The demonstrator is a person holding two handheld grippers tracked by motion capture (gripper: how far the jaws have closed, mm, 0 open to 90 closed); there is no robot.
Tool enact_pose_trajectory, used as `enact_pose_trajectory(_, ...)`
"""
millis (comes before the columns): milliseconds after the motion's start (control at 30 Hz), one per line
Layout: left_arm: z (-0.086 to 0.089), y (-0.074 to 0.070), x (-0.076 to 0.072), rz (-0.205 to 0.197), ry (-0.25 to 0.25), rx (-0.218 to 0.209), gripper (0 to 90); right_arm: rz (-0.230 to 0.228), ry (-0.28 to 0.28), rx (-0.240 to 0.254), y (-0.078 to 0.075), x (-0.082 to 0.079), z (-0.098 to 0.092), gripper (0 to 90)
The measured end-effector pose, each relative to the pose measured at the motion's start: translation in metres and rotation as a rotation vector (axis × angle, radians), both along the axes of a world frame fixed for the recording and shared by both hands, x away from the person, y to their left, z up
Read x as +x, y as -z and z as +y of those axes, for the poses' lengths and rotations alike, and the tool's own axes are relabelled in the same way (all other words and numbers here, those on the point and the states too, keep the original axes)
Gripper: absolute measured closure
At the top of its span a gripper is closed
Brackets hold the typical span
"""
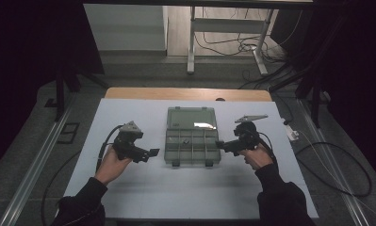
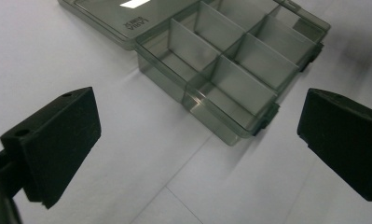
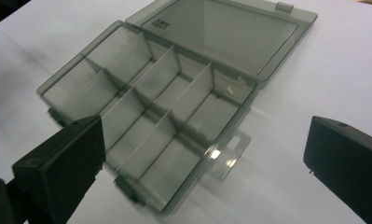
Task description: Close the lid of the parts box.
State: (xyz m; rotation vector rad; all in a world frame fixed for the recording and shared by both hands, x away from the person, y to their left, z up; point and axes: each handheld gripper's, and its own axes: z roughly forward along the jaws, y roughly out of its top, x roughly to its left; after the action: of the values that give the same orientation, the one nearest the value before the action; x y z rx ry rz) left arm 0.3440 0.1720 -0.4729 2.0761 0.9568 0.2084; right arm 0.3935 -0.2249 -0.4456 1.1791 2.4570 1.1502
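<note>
Both jaw pairs gape wide, gripping nothing — left hand-held gripper (image 1: 153,152) and right hand-held gripper (image 1: 219,144) flank the open organizer box (image 1: 192,146) on the counter (image 1: 129,188). One-sided push could skate the light box away, flopping its lid (image 1: 192,118).

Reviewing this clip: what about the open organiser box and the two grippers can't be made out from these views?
- Translucent grey plastic compartment box: high view too small and dim to tell whether a dark speck in one compartment is an item.
- Lettering on its open lid: too small and blurred to read in both gripper views.
- Left gripper: right jaw cut off by the frame edge.
- Right gripper: jaw bases cut off at the bottom.
</note>
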Motion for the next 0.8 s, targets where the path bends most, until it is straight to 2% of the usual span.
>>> enact_pose_trajectory(100, -0.002, -0.001, 0.004, -0.001, -0.007, -0.004, 0.0, -0.005, 0.009, -0.011, 0.002, 0.008, 0.003, 0.0)
enact_pose_trajectory(233, -0.003, -0.002, 0.012, -0.023, -0.018, -0.012, 0.7, 0.004, 0.026, -0.036, 0.004, 0.02, 0.007, 0.0)
enact_pose_trajectory(433, -0.007, 0.001, 0.025, 0.014, -0.005, -0.033, 0.0, 0.009, 0.03, -0.048, 0.007, 0.034, 0.013, 0.5)
enact_pose_trajectory(533, -0.008, 0.003, 0.029, 0.018, -0.008, -0.036, 0.0, 0.001, 0.026, -0.059, 0.008, 0.039, 0.016, 1.0)
enact_pose_trajectory(667, -0.011, 0.004, 0.036, 0.004, -0.023, 0.0, 0.6, -0.005, 0.03, -0.062, 0.009, 0.048, 0.021, 1.1)
enact_pose_trajectory(800, -0.016, 0.007, 0.044, 0.004, -0.011, 0.01, 1.1, 0.012, 0.044, -0.072, 0.01, 0.056, 0.024, 0.9)
